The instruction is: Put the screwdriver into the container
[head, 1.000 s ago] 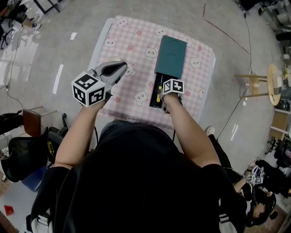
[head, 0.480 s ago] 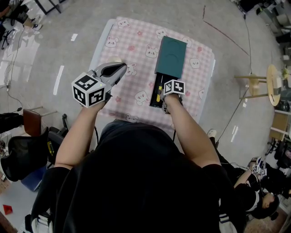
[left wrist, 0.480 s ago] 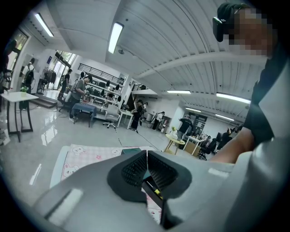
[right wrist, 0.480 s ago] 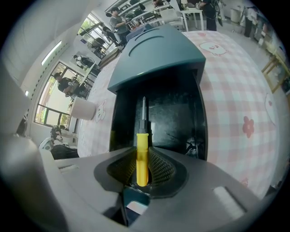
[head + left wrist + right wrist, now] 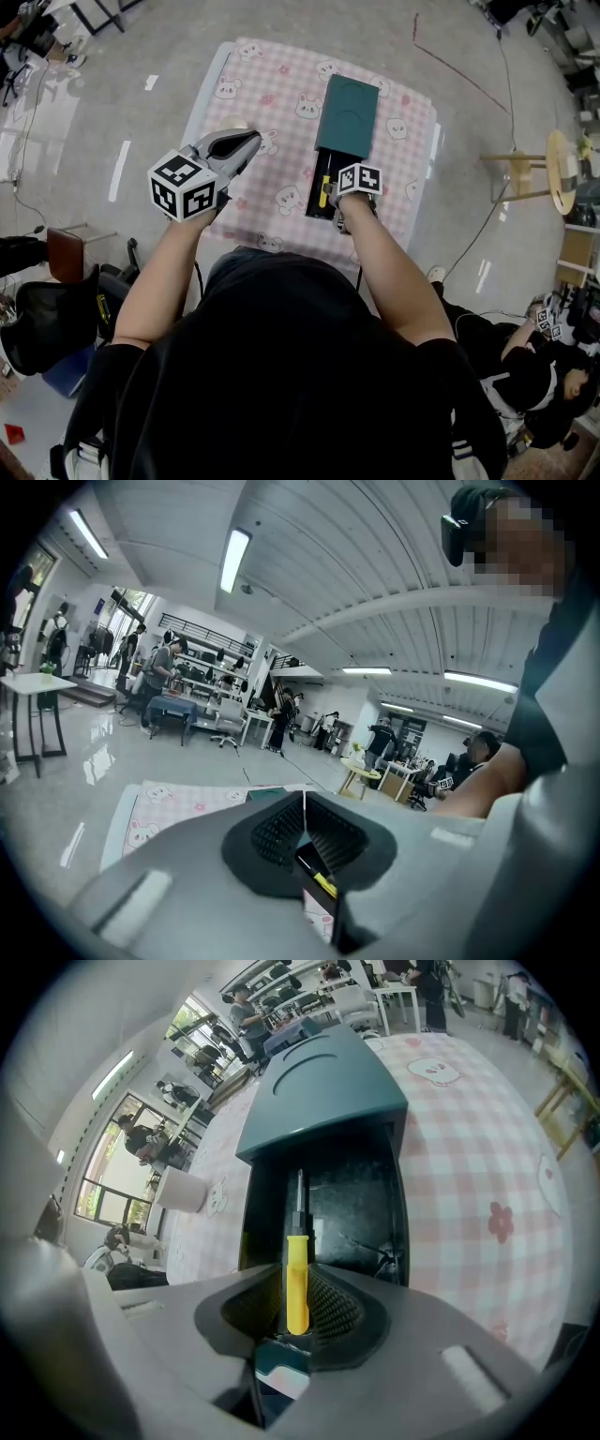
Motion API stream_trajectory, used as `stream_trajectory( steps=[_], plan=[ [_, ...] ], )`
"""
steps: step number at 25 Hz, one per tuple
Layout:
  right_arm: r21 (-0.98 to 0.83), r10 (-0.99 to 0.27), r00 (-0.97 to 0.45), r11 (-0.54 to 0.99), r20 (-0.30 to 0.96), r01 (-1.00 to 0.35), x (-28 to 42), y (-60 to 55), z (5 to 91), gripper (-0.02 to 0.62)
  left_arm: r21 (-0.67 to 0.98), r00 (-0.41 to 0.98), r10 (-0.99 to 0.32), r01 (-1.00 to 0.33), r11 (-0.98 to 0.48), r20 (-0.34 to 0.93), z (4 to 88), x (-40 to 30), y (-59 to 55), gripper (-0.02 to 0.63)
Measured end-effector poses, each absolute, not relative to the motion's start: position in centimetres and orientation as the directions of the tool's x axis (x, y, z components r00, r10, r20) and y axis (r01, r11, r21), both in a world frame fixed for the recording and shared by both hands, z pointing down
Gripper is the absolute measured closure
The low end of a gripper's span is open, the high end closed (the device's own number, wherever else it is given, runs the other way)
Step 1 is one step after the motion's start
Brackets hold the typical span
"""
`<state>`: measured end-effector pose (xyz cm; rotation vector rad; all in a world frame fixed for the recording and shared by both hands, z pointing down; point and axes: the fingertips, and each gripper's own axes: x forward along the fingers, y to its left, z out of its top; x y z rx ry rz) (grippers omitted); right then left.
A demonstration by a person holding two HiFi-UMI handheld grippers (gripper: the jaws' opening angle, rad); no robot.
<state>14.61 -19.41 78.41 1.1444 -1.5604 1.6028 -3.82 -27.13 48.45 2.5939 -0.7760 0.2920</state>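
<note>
A yellow-handled screwdriver [image 5: 296,1279] is gripped by its handle in my right gripper [image 5: 296,1314], with the metal shaft pointing forward. It hangs over the open black tray [image 5: 361,1213] that slides out of the teal container [image 5: 319,1082]. In the head view the container [image 5: 347,114] lies on the pink checked cloth, and the screwdriver [image 5: 324,192] shows above the tray beside my right gripper [image 5: 337,204]. My left gripper [image 5: 242,143] is held up over the cloth's left side, shut with nothing in it; in its own view the left gripper [image 5: 304,829] has its pads together.
A pink checked cloth with bunny prints [image 5: 272,84] covers the low table. A white roll [image 5: 183,1190] stands on it left of the container. A wooden stool [image 5: 555,173] is on the floor to the right. People sit at the lower right.
</note>
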Motion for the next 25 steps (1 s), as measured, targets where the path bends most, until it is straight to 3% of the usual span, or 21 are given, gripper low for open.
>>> stream_trajectory(
  steps=[25],
  plan=[
    [-0.438, -0.435, -0.424, 0.075, 0.794, -0.896, 16.9, -22.2, 66.0, 0.482, 0.281, 0.835, -0.48, -0.545, -0.79, 0.271, 45.6, -1.4, -24.1, 0.606]
  ],
)
